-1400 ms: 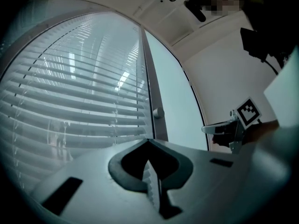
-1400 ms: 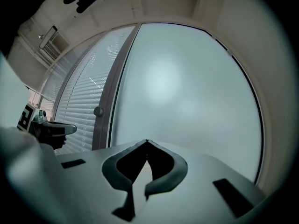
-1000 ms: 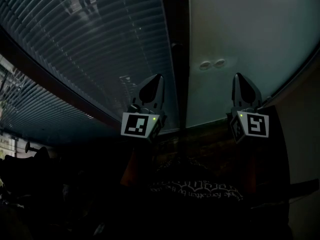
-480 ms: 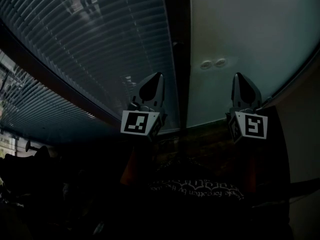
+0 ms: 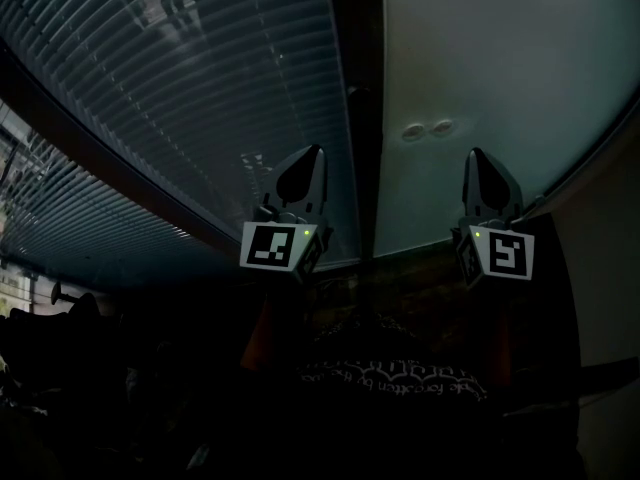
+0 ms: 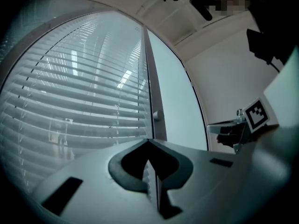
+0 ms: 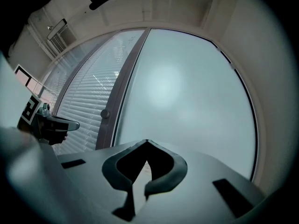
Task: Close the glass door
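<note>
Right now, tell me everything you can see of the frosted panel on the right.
The frosted panel is a pale, milky sheet, seemingly frosted glass. It stands upright and is plain but for two small round marks. Its left edge meets a dark post bearing a small knob, and slatted blinds lie beyond that. The right tool points at it, shut and empty, and no contact shows. Whether the panel is fully closed I cannot tell.

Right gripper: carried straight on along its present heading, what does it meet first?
Probably the frosted glass panel right of the dark frame; nothing shows between it and the right gripper, though depth is unclear.
</note>
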Demonstrator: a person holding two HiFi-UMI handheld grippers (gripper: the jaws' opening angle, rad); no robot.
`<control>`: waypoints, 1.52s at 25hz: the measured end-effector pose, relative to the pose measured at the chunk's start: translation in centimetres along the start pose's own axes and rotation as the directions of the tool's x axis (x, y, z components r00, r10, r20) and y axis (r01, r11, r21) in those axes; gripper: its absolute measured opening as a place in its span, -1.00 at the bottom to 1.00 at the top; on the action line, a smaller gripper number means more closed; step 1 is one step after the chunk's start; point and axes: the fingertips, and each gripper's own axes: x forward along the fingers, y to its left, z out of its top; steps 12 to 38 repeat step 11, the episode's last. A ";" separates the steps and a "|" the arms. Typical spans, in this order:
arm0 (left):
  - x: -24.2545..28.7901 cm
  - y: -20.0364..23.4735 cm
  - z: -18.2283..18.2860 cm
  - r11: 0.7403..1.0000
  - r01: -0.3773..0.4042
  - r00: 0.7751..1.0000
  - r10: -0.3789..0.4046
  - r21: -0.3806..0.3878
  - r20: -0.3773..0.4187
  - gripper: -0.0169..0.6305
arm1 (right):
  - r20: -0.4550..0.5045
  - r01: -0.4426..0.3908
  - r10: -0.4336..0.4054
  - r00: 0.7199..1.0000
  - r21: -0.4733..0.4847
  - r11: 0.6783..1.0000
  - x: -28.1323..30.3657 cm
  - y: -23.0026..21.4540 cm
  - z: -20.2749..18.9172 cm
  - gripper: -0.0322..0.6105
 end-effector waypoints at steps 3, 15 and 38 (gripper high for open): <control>0.0 0.1 0.0 1.000 -0.003 1.000 0.003 -0.005 0.001 -0.94 | 0.000 0.001 -0.001 1.000 -0.004 1.000 0.0 0.0 0.1 -0.89; 0.4 0.2 -0.3 1.000 0.002 1.000 -0.002 -0.014 -0.001 -0.94 | -0.013 0.001 -0.001 1.000 -0.005 1.000 0.3 0.0 -0.1 -0.89; 0.4 0.2 -0.3 1.000 0.002 1.000 -0.002 -0.014 -0.001 -0.94 | -0.013 0.001 -0.001 1.000 -0.005 1.000 0.3 0.0 -0.1 -0.89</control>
